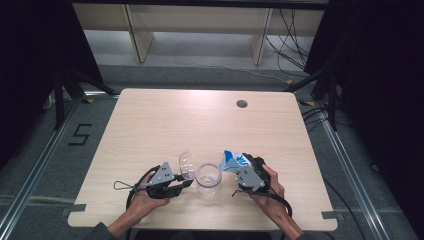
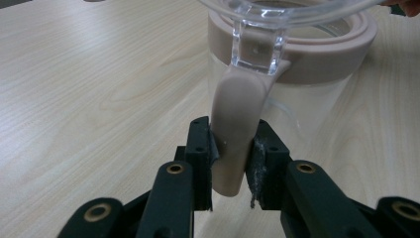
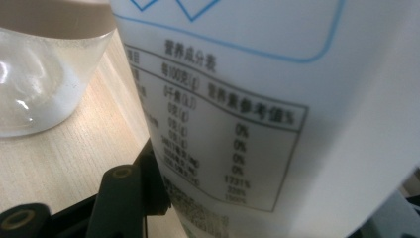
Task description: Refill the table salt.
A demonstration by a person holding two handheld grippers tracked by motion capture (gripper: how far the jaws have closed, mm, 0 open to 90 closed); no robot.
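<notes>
Nearest the high camera, a person's two hands each hold a black gripper at the near edge of a pale wood-grain table (image 1: 150, 120). The left gripper (image 2: 233, 148) pinches a smooth beige tab (image 2: 235, 134) hanging from the rubbery beige ring of a clear round jar (image 1: 208, 180); the jar's clear domed lid (image 1: 186, 165) stands flipped open. A little white powder lies in the jar's bottom. The right gripper (image 1: 250, 172) clamps a white-and-blue printed pouch (image 1: 234, 161), tipped over the jar's mouth.
</notes>
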